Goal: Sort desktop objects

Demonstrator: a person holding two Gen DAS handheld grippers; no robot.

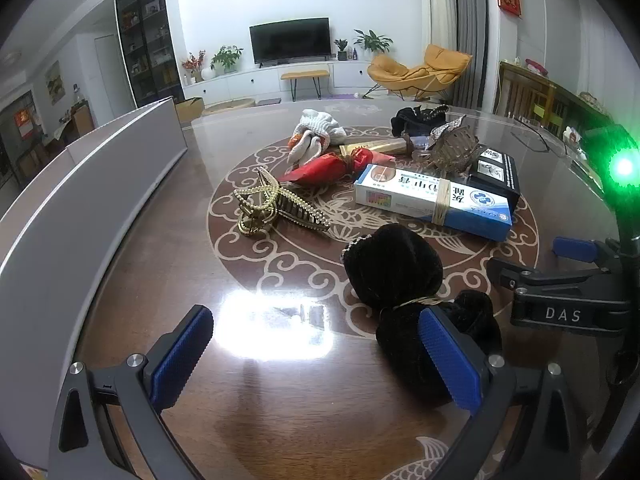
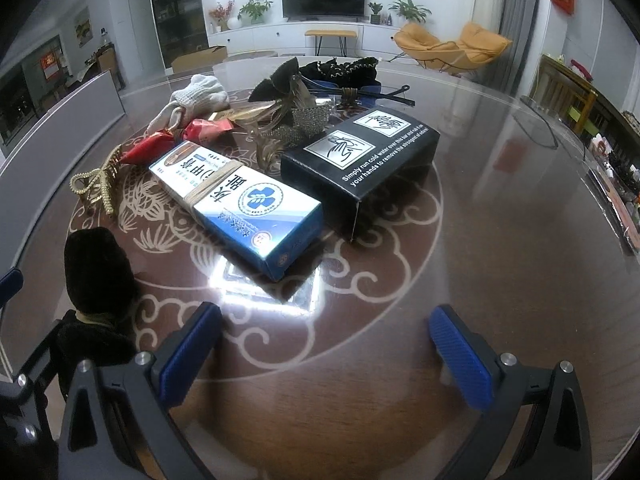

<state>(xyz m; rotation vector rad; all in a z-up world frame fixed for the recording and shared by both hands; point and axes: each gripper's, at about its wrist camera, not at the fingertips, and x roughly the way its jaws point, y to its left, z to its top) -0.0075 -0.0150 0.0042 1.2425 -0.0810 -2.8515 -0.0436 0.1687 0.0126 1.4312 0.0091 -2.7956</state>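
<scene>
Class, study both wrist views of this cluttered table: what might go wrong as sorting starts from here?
1. The black velvet pouch lies against one finger of the open left tool; closing could nudge it, not grasp it.
2. The blue-white box leans on the black box; lifting either may shift the other.
3. The glossy table may let things slide.

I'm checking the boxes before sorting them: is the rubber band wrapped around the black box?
No. The rubber band circles the blue-and-white box, while the black box beside it is unbanded.

Cluttered objects: black pouch (image 1: 394, 270), blue-white box (image 1: 434, 200).
</scene>
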